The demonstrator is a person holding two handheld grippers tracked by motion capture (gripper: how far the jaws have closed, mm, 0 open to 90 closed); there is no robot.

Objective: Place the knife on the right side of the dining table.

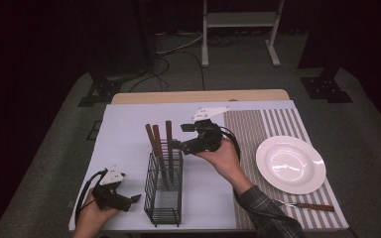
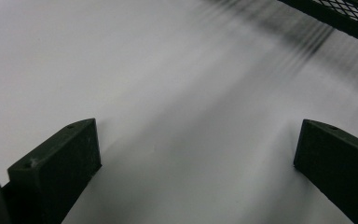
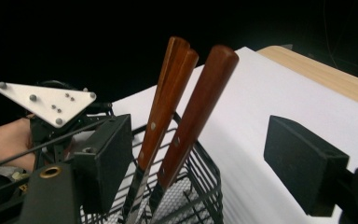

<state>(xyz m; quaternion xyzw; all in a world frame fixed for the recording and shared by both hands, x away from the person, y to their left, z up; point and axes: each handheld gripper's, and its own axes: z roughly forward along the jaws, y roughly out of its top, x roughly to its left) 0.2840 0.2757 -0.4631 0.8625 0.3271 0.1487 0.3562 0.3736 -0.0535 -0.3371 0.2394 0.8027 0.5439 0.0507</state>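
1. From above: your right gripper (image 1: 184, 137) hovers with jaws apart, empty, just right of three wooden-handled knives (image 1: 159, 144) standing upright in the wire basket (image 1: 163, 198) at mid tabletop (image 1: 129, 144). Your left gripper (image 1: 129, 199) rests near left.
2. Left gripper view: its jaws gape wide over bare white cover.
3. Right gripper view: the knife handles (image 3: 186, 107) rise between the jaws, long axis near vertical, untouched; this hand is nearer.

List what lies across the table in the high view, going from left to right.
Left gripper → black wire basket with wooden-handled utensils standing in it → right gripper, jaws open → white plate. One more wooden-handled utensil lies below the plate, near the table's front edge.
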